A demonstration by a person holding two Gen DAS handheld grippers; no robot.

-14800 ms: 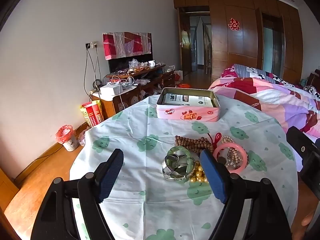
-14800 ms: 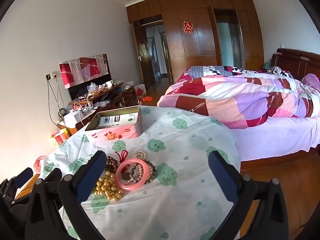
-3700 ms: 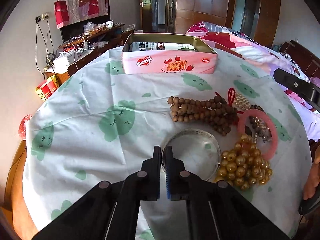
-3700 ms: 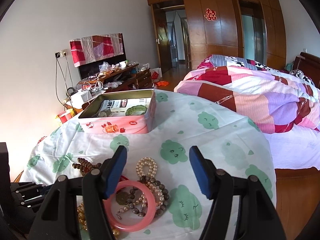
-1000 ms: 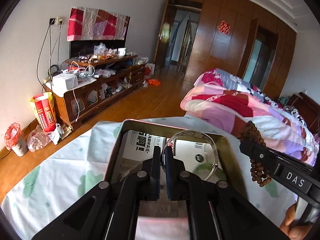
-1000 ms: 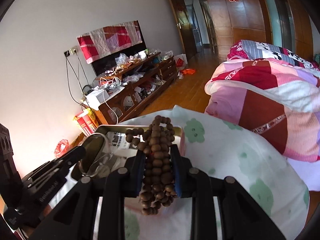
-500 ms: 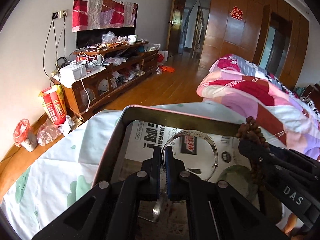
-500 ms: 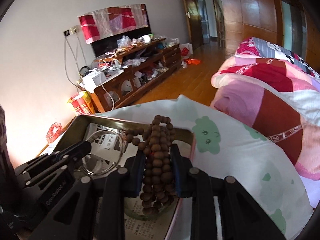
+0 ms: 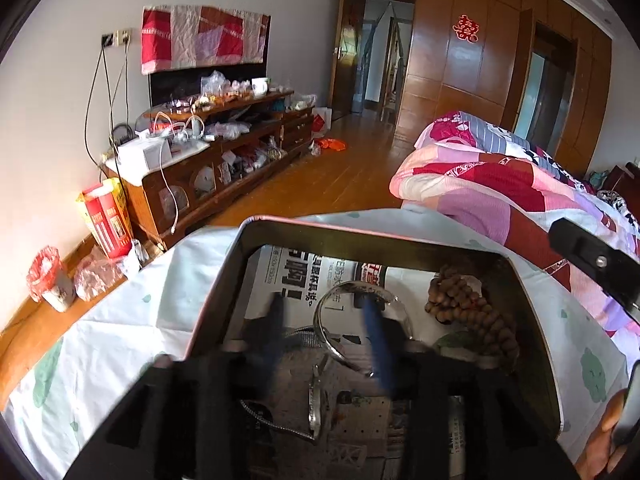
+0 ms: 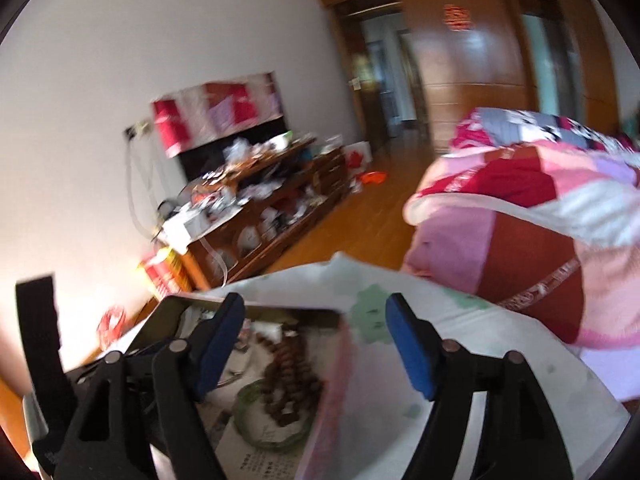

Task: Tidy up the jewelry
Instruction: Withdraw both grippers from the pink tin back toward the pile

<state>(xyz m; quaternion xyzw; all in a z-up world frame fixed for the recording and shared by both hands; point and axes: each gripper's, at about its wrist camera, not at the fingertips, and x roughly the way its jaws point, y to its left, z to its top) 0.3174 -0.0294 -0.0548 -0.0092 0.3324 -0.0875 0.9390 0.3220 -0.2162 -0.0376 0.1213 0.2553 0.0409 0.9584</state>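
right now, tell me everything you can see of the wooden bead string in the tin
The wooden bead string is a bunched heap of round brown beads, matte and wood-like, several loops piled together. It lies inside the open tin, at the right side, on the printed paper lining, running from near the far wall toward the near edge. Its near end lies against or over a green bangle. No claw touches it: the right claw is above the tin's rim, its jaws opening, with nothing between them.
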